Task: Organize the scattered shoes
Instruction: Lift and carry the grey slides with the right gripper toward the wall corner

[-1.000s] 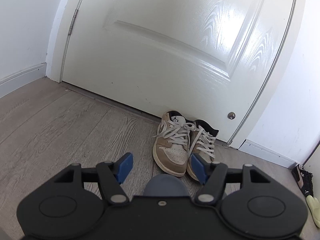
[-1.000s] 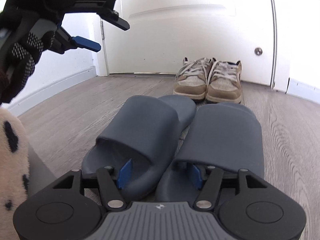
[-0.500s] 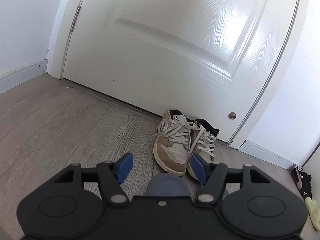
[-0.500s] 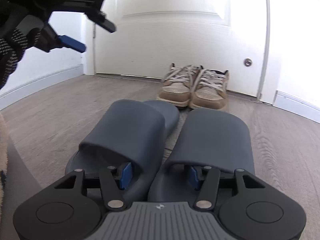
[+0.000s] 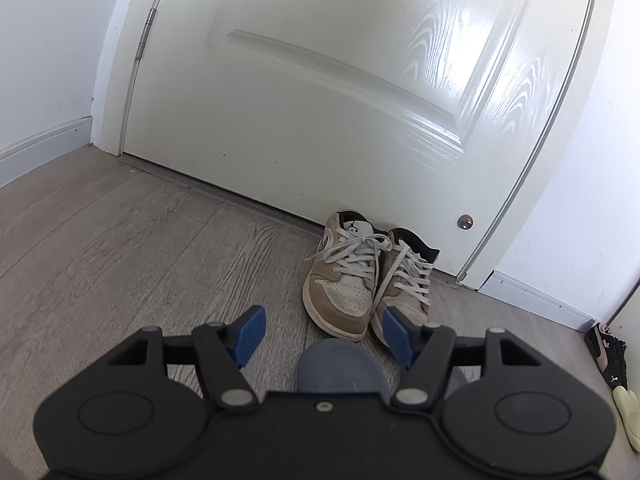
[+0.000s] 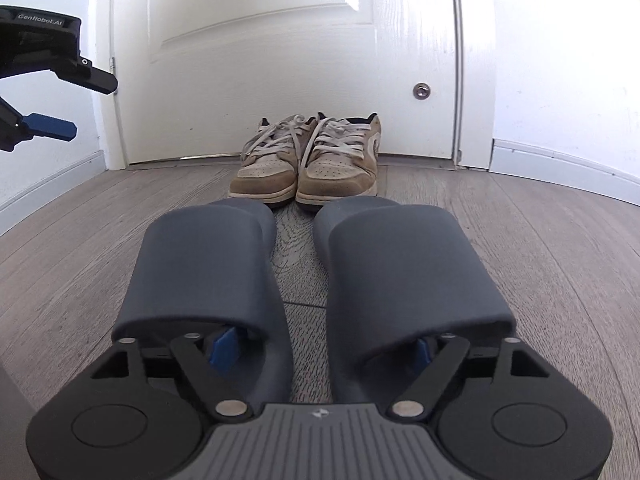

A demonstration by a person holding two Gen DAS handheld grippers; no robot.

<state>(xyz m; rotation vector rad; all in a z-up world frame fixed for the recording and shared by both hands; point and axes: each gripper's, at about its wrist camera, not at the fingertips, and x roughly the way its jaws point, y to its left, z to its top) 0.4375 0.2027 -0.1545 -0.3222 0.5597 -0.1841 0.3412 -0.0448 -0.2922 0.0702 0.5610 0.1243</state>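
The floor looks like grey wood-grain laminate planks with a low, matt sheen. The door is white with an embossed wood-grain texture and a glossy painted finish that catches bright highlights; its hinge and the small round fitting near the bottom look like brushed metal. The tan sneakers appear to be napped suede with perforated smooth leather toes and woven cloth laces. The grey slides look like smooth, matt moulded foam or rubber. The right gripper has a matt black plastic body, shiny metal pivot pins, a ribbed grey panel and matt blue fingers.
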